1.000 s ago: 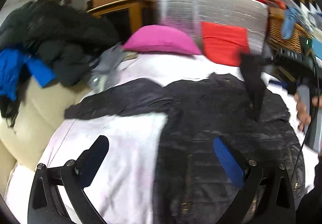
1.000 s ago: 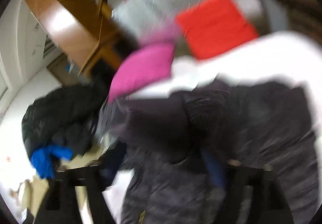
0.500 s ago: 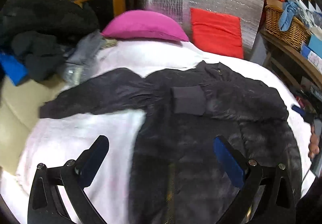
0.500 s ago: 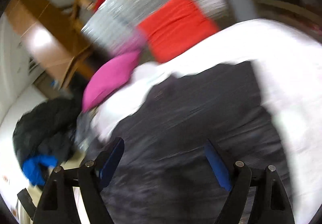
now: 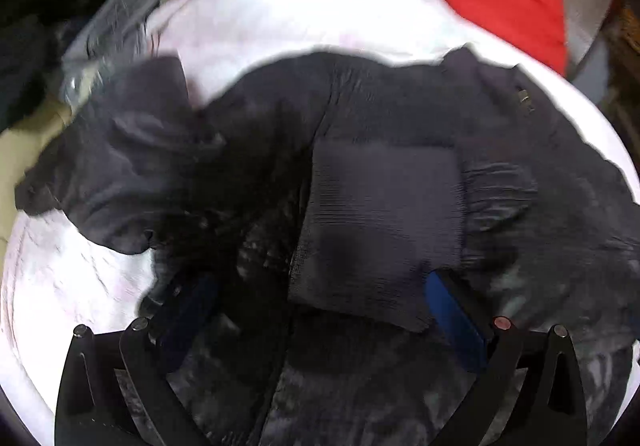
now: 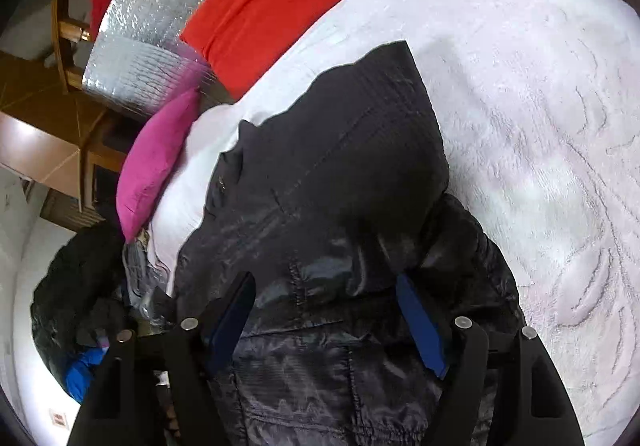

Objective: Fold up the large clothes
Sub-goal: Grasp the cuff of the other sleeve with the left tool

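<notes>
Jacket: black quilted, spread on the white blanket; fills the near and middle ground of both views.
Left gripper: fingers spread wide, low over the jacket front; blue pads clear of the cloth as far as the blur allows.
Cuff: ribbed, folded across the chest, lying between and just beyond the left fingers.
Left sleeve: rumpled, stretched out over the blanket edge.
Right gripper: jaws have just been closing; still parted, jacket fabric between the pads, no pinch seen.
Collar: beyond the right gripper, flat on the blanket.
Pink cushion: past the jacket, at the blanket's far edge.
Red cushion: beside the pink one, against a silver foil panel.
Dark clothes pile: off the blanket's side.
</notes>
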A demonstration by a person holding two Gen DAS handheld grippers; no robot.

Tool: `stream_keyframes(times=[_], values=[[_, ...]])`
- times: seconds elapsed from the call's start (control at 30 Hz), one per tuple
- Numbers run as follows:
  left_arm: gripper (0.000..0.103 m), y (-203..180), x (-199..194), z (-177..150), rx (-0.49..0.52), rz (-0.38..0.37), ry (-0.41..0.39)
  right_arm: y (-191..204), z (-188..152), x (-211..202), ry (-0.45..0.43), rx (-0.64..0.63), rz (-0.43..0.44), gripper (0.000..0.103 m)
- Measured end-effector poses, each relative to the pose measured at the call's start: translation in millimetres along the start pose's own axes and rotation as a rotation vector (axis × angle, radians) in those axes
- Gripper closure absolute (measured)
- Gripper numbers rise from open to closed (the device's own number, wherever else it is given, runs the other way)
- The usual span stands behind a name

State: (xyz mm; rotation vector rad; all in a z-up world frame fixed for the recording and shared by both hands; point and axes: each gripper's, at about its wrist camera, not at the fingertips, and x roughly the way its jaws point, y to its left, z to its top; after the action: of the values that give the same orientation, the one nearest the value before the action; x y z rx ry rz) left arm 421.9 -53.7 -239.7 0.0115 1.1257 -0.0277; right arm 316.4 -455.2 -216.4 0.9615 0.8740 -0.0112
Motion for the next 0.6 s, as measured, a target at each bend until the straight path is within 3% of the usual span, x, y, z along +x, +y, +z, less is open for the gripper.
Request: stream_keyframes(times=[0.13,0.27,0.4,0.5,0.6], values=[[0.000,19,-38,-4,0.022,-0.062,-0.068,9,2,-22,-0.064,-0.034,0.055,0.025],[0.000,98,-104,-9,-0.036,-0.069,-0.215,30,-6,-36,-0.121,-0.089,0.137,0.022],[0.000,204,-121,-12,-0.204,0.005,-0.241,53,-27,-30,-0.084,-0.160,0.164,0.022],[0.000,299,-104,-18,-0.409,0.092,-0.194,67,-42,-27,-0.056,-0.223,0.154,0.022],[0.000,366,-77,-25,-0.596,0.102,-0.154,75,-51,-23,-0.047,-0.263,0.166,0.022]])
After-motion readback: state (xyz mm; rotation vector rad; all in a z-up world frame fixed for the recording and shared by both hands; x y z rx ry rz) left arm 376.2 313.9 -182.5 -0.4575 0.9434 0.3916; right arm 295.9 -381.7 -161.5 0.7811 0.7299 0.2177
